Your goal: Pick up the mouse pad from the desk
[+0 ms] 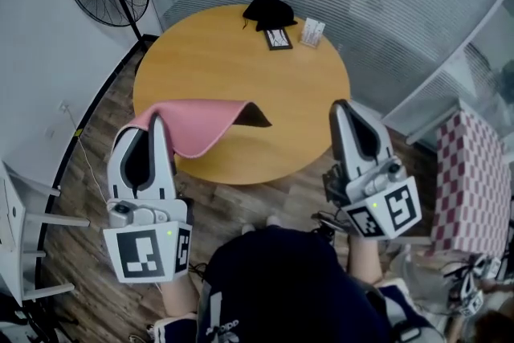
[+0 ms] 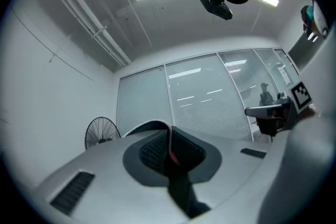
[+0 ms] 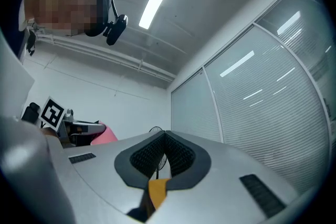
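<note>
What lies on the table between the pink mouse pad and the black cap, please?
Only bare wooden tabletop; the head view shows nothing between the mouse pad and the black cap.

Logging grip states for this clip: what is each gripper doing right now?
Left gripper: closed on the edge of the pink soft rectangular mouse pad.
Right gripper: closed, holding nothing.

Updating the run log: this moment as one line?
left claw: shut on mouse pad edge | mouse pad: partly off desk | right claw: shut, empty
</note>
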`<action>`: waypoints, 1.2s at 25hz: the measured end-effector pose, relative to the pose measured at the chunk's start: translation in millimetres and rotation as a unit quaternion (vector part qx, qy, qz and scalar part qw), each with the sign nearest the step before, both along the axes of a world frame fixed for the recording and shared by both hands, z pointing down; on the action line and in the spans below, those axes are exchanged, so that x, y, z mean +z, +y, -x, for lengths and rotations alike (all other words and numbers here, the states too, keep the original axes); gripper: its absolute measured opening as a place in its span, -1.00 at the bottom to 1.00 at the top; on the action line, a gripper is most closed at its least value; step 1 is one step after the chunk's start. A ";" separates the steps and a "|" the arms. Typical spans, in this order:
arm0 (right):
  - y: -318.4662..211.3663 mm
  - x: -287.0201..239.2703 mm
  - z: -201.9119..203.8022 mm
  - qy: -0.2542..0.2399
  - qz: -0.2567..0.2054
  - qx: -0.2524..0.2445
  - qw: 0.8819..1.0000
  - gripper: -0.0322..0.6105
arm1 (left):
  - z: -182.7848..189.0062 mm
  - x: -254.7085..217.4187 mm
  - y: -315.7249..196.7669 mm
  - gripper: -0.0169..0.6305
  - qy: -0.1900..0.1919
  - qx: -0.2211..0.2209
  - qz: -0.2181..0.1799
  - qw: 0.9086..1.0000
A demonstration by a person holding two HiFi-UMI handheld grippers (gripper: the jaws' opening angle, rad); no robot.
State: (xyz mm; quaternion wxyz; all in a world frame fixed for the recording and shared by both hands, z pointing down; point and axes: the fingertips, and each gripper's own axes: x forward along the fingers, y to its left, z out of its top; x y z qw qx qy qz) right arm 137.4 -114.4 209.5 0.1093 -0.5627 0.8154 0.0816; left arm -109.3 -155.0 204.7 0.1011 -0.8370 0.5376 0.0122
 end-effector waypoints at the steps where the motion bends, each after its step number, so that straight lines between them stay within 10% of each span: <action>1: -0.3 0.6 0.9 0.002 0.003 0.001 1.000 -0.89 | 0.0 5.3 0.9 -0.90 -0.005 -0.005 0.000 1.000; 30: 9.4 54.9 39.8 0.034 0.075 0.005 0.997 -0.89 | 12.0 58.0 1.7 -0.90 -0.001 -0.024 0.004 1.000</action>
